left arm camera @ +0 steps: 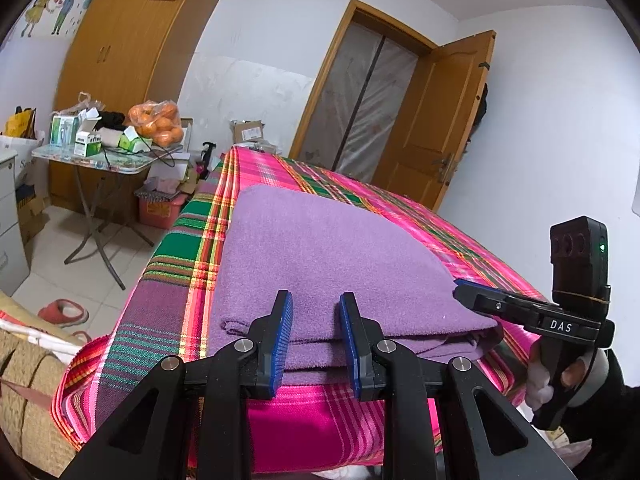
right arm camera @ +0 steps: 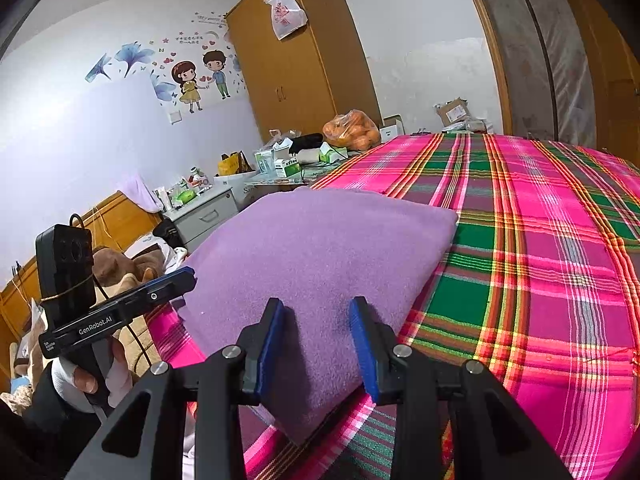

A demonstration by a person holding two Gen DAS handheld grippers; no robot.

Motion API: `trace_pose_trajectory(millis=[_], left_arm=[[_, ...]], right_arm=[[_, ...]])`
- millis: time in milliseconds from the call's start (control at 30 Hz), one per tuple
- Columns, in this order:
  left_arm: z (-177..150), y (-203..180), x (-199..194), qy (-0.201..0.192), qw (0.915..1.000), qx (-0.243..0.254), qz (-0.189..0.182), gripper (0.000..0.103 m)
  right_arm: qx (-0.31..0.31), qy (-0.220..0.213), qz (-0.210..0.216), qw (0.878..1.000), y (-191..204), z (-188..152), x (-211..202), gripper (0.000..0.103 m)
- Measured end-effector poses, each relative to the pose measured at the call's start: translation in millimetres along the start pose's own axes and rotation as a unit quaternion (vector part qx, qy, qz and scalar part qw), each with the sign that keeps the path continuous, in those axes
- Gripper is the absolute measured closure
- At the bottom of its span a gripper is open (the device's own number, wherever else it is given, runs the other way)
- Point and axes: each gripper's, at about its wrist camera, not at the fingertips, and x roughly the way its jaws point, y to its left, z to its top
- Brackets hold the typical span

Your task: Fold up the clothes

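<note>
A purple cloth [left arm camera: 320, 248] lies folded in several layers on the bed, flat and smooth. My left gripper [left arm camera: 316, 320] stands at its near edge. The blue pads [left arm camera: 283, 328] are apart and the layered edge shows between them without any pinch. My right gripper [right arm camera: 316, 320] is at the cloth's [right arm camera: 320, 248] near right corner, which lies loose between its open jaws. From the side, the right gripper [left arm camera: 460, 286] touches the cloth's right edge, and the left gripper [right arm camera: 186, 274] sits at its left edge, each held by a hand.
A pink and green plaid sheet [left arm camera: 340, 188] covers the bed. A folding table [left arm camera: 92, 160] with boxes and a bag of oranges [left arm camera: 158, 122] stands beyond the bed's left side, near a wooden wardrobe [left arm camera: 132, 40]. Slippers [left arm camera: 64, 312] lie on the tiled floor. An open door [left arm camera: 440, 120] is behind the bed.
</note>
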Motion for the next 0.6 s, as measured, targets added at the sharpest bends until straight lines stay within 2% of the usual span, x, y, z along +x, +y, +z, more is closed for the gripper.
trace_pose_trajectory(millis=[167, 333, 467, 600], left_arm=[[9, -3, 3, 0.024, 0.9995, -0.015, 0.017, 0.078], [12, -15, 6, 0.037, 0.9981, 0.001, 0.050, 0.078], [14, -17, 9, 0.048, 0.9969, 0.005, 0.062, 0.078], [18, -18, 11, 0.064, 0.9956, 0.005, 0.068, 0.078]], right_arm=[[0.000, 0.005, 0.000, 1.000, 1, 0, 0, 0.065], [-0.002, 0.011, -0.001, 1.000, 2, 1, 0, 0.064], [-0.003, 0.016, -0.003, 1.000, 3, 3, 0, 0.063], [-0.012, 0.030, -0.003, 0.999, 3, 5, -2, 0.052]])
